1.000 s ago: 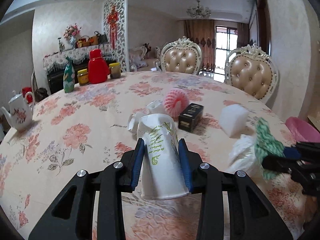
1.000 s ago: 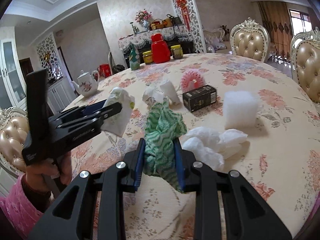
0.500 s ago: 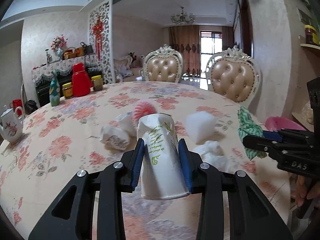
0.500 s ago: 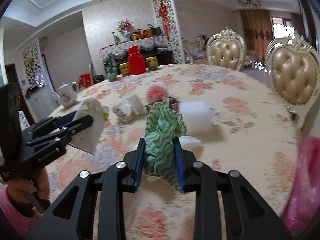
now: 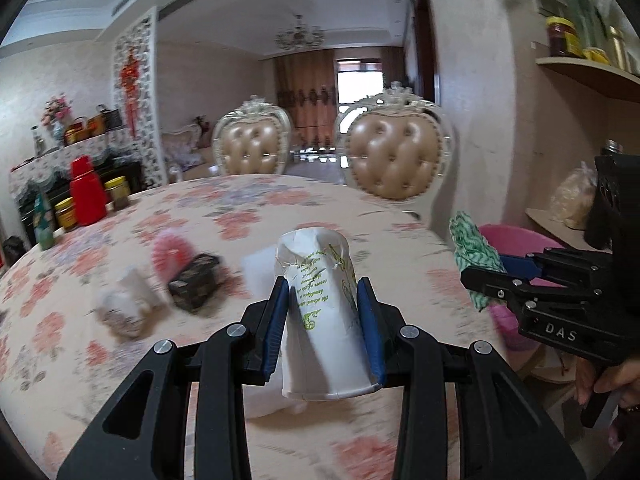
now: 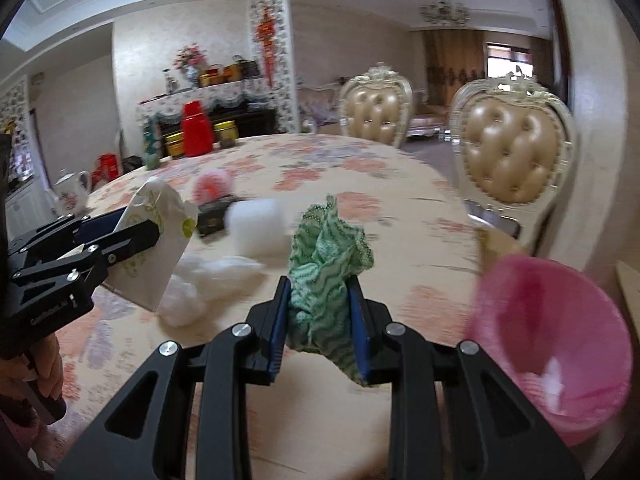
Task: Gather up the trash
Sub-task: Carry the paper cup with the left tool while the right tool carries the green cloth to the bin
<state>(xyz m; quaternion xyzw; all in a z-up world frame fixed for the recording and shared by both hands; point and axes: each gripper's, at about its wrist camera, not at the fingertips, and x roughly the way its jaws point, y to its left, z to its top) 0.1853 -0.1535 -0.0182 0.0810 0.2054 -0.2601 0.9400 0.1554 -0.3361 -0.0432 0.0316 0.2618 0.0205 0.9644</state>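
Left jaws: clamped on a crumpled white paper cup (image 5: pixel 324 312), held mouth-down toward the camera with its crushed base pointing forward; the left gripper (image 5: pixel 324 320) is above the table
Right jaws: clamped on a bunched green patterned cloth (image 6: pixel 326 280); part of it hangs loose below the right gripper (image 6: pixel 320 320)
Target container: pink bin (image 6: pixel 556 344), off the table edge at the right, just beside the right gripper; some white material lies inside it
Carried items: both off the tablecloth (image 6: pixel 380 184); the cloth is near the bin rim but not over the opening; the cup is farther from it
Trash left on table: white tissue wad (image 6: pixel 200 280), white foam block (image 6: pixel 256 224), black box (image 5: pixel 194 286), pink foam net (image 5: pixel 172 252), one more crumpled white wrapper (image 5: pixel 126 304)
Not trash (judged): red flask (image 5: pixel 87 190), jars (image 5: pixel 117 192) and teapot (image 6: pixel 72 188) at the far side
Step in hand (judged): carrying two items to the bin for release
Risk 1: early opening of the right jaws would drop the cloth on the table edge or floor; cause: gripper not yet above the opening
Risk 2: the hanging cloth tail may snag the rim and tip the light bin
Risk 3: the two grippers are close together; a shared approach could make them collide
Risk 4: the cup is thin and tapered, so it may slip forward out of the pads if tilted
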